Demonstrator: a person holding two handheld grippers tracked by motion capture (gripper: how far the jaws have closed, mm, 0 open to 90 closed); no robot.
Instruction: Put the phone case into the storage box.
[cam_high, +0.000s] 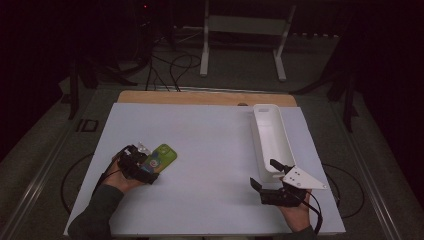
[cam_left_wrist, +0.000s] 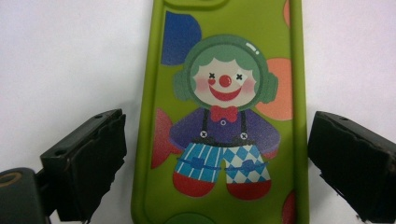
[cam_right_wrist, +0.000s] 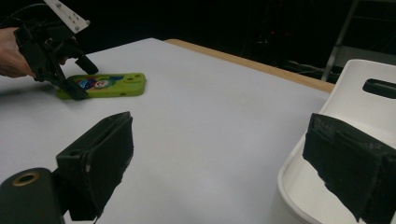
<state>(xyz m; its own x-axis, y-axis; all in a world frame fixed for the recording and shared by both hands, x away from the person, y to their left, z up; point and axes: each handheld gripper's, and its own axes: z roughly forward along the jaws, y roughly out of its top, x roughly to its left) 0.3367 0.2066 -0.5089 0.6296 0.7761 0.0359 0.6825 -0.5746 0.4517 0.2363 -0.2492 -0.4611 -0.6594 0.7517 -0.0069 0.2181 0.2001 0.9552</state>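
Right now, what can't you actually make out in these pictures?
- Green phone case: top and bottom ends cut off by the edges of the left gripper view; in the high view the left gripper covers its near end.
- White tray: inside cut off by the right gripper view's edge and a black jaw.
- Room behind the table: too dark.

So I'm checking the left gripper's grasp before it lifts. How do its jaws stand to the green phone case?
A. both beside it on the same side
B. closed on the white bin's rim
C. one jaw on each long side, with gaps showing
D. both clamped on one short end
C: in the left gripper view, the left gripper has a jaw either side of the green phone case, white table showing in both gaps.
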